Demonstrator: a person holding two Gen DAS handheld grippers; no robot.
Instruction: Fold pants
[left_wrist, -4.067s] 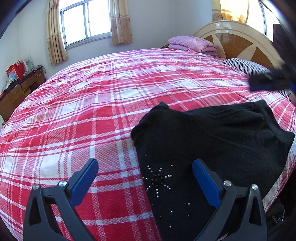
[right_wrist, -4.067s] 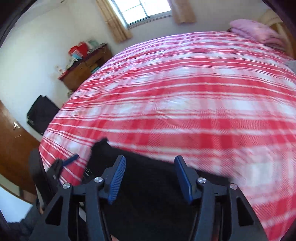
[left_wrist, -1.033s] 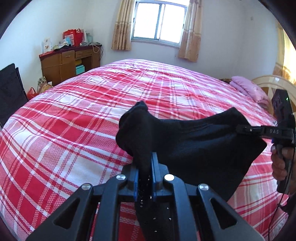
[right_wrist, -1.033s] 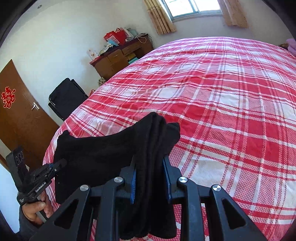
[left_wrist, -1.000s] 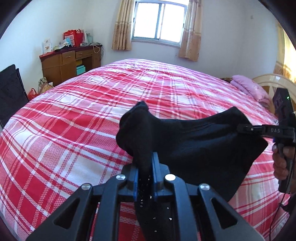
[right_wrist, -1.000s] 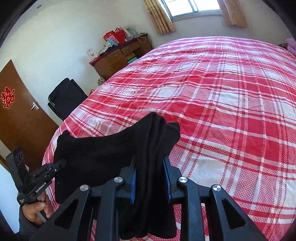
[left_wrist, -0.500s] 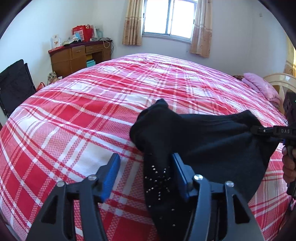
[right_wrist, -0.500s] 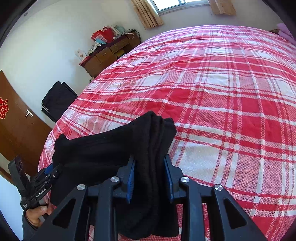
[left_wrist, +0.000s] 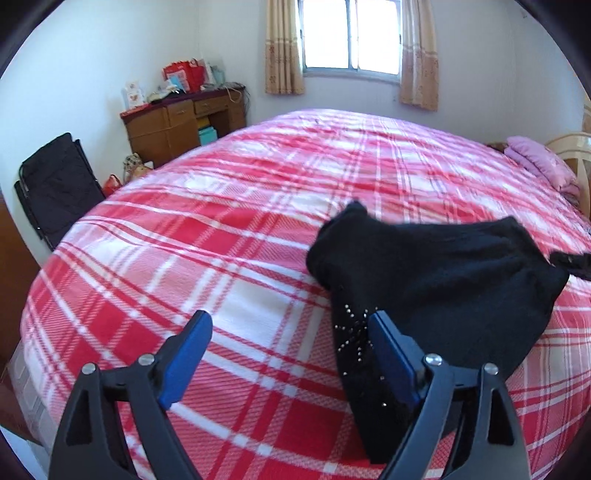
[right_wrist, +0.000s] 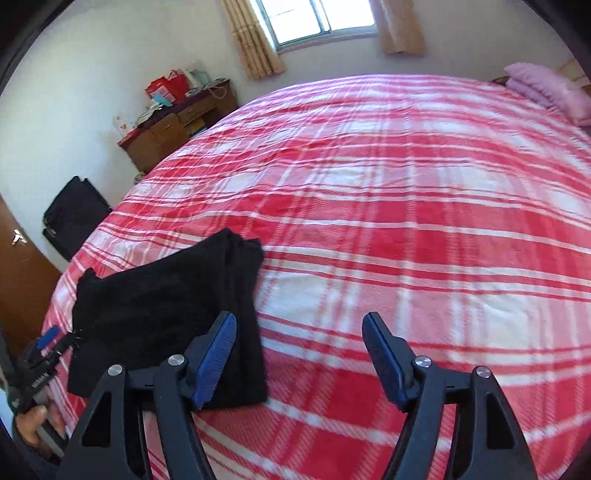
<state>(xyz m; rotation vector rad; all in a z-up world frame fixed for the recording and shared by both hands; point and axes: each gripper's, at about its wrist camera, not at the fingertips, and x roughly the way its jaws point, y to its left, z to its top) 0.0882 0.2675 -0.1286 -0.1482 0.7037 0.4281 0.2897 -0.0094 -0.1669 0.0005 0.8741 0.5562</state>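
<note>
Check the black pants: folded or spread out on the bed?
Folded. The black pants lie as a compact stack on the plaid bedspread, with layered edges showing at the far corner and neither gripper holding them.

A bedroom in a home is shown. Ahead of the left claw (left_wrist: 288, 343), a wide bed (left_wrist: 258, 229) is covered by a red and white plaid spread. Beyond it, a curtained window (left_wrist: 351, 37) is set in the far wall. To the far left, a wooden dresser (left_wrist: 177, 125) cluttered with bags is seen, with a black folding chair (left_wrist: 55, 184) nearer. Pink folded bedding (left_wrist: 535, 162) lies by the headboard (left_wrist: 572, 147), far right.
</note>
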